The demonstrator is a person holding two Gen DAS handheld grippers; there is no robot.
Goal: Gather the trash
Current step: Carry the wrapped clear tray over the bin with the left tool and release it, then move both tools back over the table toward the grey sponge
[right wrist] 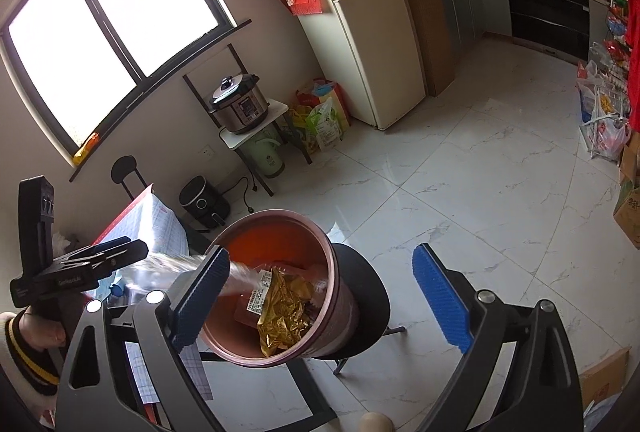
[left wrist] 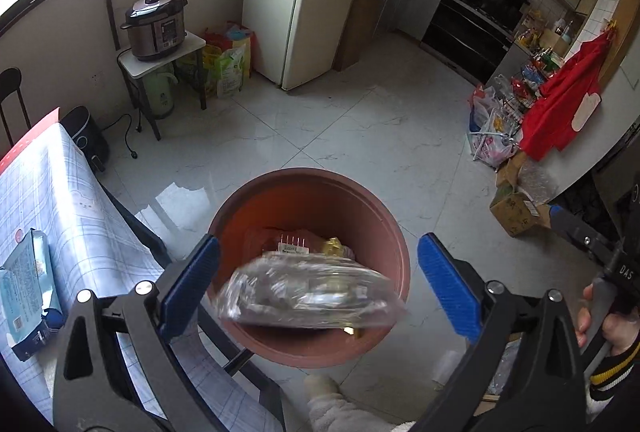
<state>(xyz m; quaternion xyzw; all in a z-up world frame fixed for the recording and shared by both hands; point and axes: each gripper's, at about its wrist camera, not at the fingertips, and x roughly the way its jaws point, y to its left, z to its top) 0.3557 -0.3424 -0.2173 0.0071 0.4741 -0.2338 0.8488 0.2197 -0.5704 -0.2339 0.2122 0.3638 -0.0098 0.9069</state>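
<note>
Left wrist view: a clear plastic bag (left wrist: 310, 294), blurred, hangs over the mouth of the reddish-brown trash bin (left wrist: 256, 207), between the blue pads of the left gripper (left wrist: 318, 282). Its fingers (left wrist: 190, 286) stand wide apart and neither pad appears to press the bag, so I judge this to be the drop into the bin, with the bag loose or just let go. Inside the bin lie a labelled package and gold wrapping. Left of the bin, the table (left wrist: 80, 199) with its checked cloth carries a blue tissue pack (left wrist: 26, 296). The next move probably calls for swinging back to the table for more trash.

Right wrist view: the right gripper (right wrist: 334, 298) hovers beside the same bin, which sits on a black stool (right wrist: 368, 292). Its fingers (right wrist: 440, 298) are spread wide and hold nothing; the left pad merely overlaps the bin's rim in the picture. Gold foil wrapper (right wrist: 282, 312) lies in the bin, and the clear bag enters from the left.
</note>
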